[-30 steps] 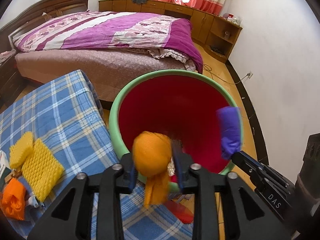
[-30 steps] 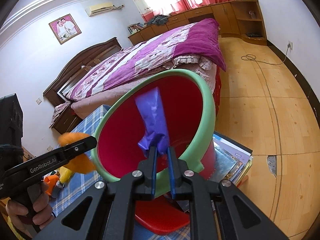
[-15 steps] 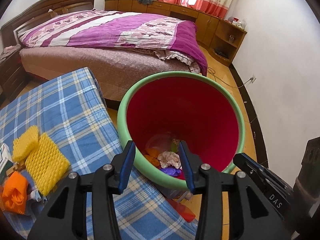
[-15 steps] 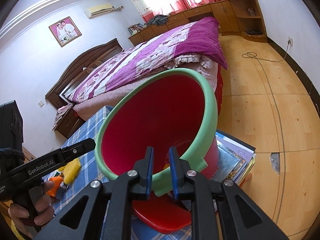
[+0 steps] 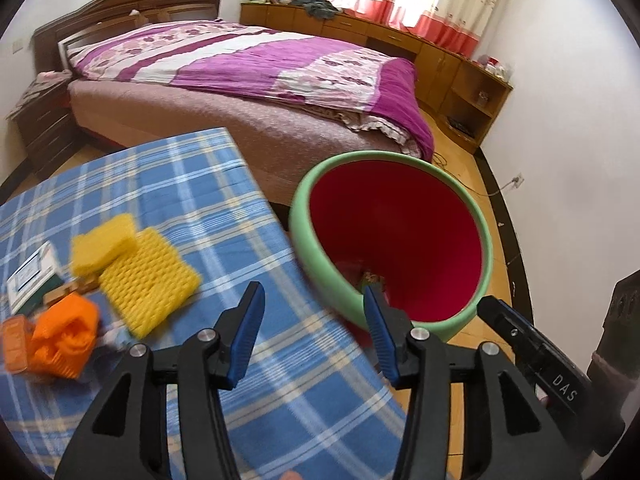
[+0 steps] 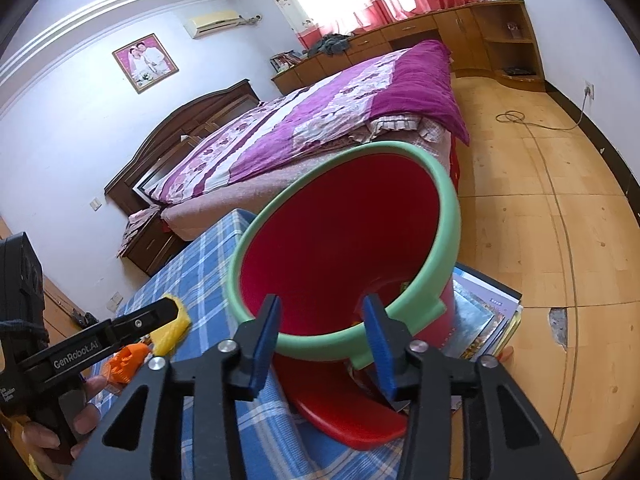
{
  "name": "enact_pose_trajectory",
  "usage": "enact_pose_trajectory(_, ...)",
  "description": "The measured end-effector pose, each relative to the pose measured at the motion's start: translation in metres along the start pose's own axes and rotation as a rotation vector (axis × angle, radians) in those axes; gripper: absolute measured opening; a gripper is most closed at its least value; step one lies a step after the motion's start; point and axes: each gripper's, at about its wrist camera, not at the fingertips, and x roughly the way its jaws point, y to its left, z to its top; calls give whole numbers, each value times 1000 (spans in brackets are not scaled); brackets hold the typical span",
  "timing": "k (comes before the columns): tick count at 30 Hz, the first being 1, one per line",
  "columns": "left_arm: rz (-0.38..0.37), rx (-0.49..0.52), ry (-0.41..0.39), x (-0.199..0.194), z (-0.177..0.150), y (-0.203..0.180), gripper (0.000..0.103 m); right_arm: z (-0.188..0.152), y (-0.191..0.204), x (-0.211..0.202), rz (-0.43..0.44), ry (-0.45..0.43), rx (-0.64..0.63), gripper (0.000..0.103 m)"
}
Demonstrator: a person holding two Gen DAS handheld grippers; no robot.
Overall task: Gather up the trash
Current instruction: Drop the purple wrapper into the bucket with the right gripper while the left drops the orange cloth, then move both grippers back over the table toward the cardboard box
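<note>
A red bin with a green rim (image 5: pixel 299 220) stands beside the blue checked table (image 5: pixel 180 200); scraps lie at its bottom (image 5: pixel 370 278). Over the table's edge near the bin, my left gripper (image 5: pixel 312 296) has its jaws opening with nothing between them. On the cloth to its left lie two yellow foam nets (image 5: pixel 148 280), an orange net (image 5: pixel 64 336) and a small white box (image 5: pixel 32 276). My right gripper (image 6: pixel 322 304) hangs at the bin's near rim (image 6: pixel 450 216), jaws opening and empty. The yellow net (image 6: pixel 172 328) and the orange net (image 6: pixel 126 362) show by the left gripper's finger (image 6: pixel 116 336).
A bed with a purple quilt (image 5: pixel 256 64) fills the room behind the table. The bin rests by a stack of books (image 6: pixel 484 316) and a red plastic piece (image 6: pixel 340 408). A cable (image 6: pixel 532 124) lies on the wooden floor. A hand (image 6: pixel 44 436) holds the left gripper.
The orange net left my left gripper and the purple bag left my right gripper; both are now in the bin. Both jaws spread. The left gripper swung left over the table.
</note>
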Motion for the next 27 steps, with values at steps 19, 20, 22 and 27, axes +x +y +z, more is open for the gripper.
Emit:
enact_pose_trajectory(19, 168, -128, -56, -53, -34, 83, 72, -25, 43, 2, 43, 64, -44, 71)
enact_pose_trajectory(20, 173, -134, -59, -55, -35, 87, 74, -26, 44, 3, 44, 71, -44, 71)
enact_pose_trajectory(22, 184, -147, -66, -59, -37, 95, 74, -29, 47, 6, 46, 89, -44, 71)
enact_pose_trajectory(27, 229, -185, -89, -71, -44, 119, 74, -37, 59, 13, 49, 117, -65, 72)
